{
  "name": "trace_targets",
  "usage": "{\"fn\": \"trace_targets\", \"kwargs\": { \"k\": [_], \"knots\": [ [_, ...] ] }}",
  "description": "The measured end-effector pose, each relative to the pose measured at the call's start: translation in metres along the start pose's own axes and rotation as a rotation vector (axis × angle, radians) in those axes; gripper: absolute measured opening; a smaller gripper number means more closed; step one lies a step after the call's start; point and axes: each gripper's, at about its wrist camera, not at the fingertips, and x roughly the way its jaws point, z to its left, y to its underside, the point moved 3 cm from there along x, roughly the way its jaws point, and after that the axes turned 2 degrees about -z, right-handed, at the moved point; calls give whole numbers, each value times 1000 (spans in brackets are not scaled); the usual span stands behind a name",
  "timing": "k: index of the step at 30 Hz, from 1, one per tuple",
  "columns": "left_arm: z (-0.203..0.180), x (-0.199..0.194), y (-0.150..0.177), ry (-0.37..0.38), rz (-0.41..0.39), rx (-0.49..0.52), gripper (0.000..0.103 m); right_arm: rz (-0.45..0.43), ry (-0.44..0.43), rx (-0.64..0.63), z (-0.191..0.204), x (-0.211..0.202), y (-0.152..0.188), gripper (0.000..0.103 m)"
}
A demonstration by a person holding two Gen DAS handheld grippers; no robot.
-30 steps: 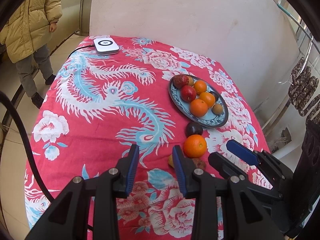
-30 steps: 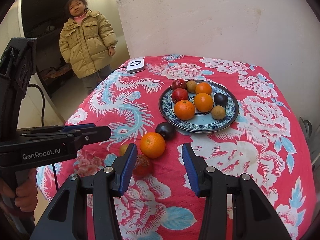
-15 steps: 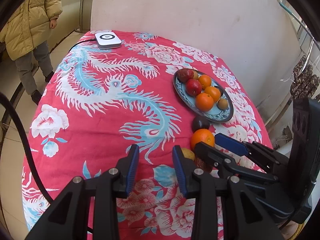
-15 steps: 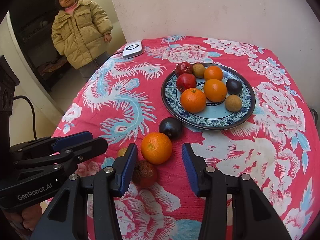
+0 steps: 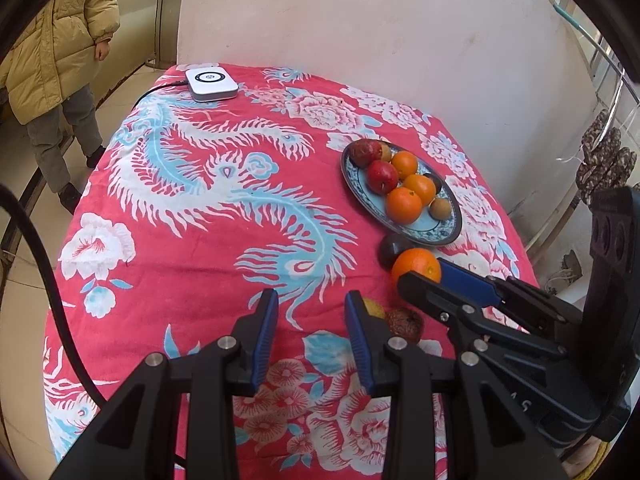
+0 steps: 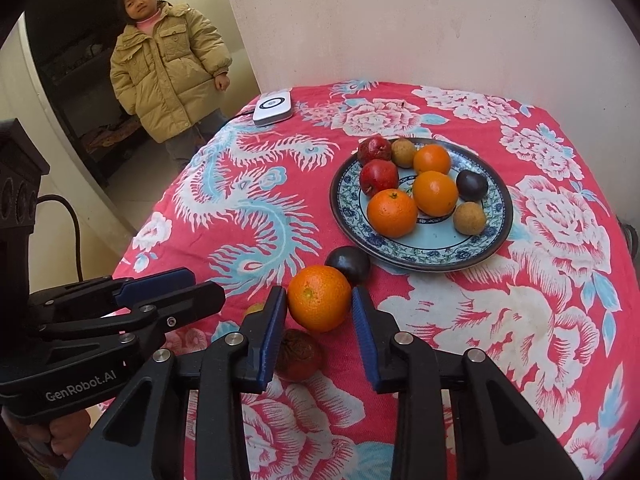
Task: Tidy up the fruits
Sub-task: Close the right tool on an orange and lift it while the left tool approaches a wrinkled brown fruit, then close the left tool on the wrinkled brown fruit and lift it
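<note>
Currently, step in hand: right gripper [image 6: 320, 306], jaws just closing around the loose orange [image 6: 319, 298] near the plate [image 6: 498, 236], pads apparently touching it; left gripper [image 5: 308, 316] narrow, empty; next move calls for lifting the orange onto the plate.

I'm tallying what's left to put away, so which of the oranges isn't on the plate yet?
The orange lying on the tablecloth between the right hand-held gripper's fingers, beside a dark plum. The other three oranges sit on the blue-patterned plate.
</note>
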Motion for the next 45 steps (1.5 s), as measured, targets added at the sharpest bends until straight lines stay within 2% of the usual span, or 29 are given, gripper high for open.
{"fn": "trace_targets", "kwargs": {
  "k": [8,20,34,45],
  "knots": [
    [-12,-3,0,17,2,17,36,-43,33,7,-16,-21,1,35],
    [-36,-7,5,34,8,69,36,-60,72,63,-48,-37,14,35],
    [-66,-2,21,91,69,116,36,-66,63,95,-58,-39,21,35],
    [-70,15,22,31,85,120,35,-81,56,109,-63,-44,23,35]
  ]
}}
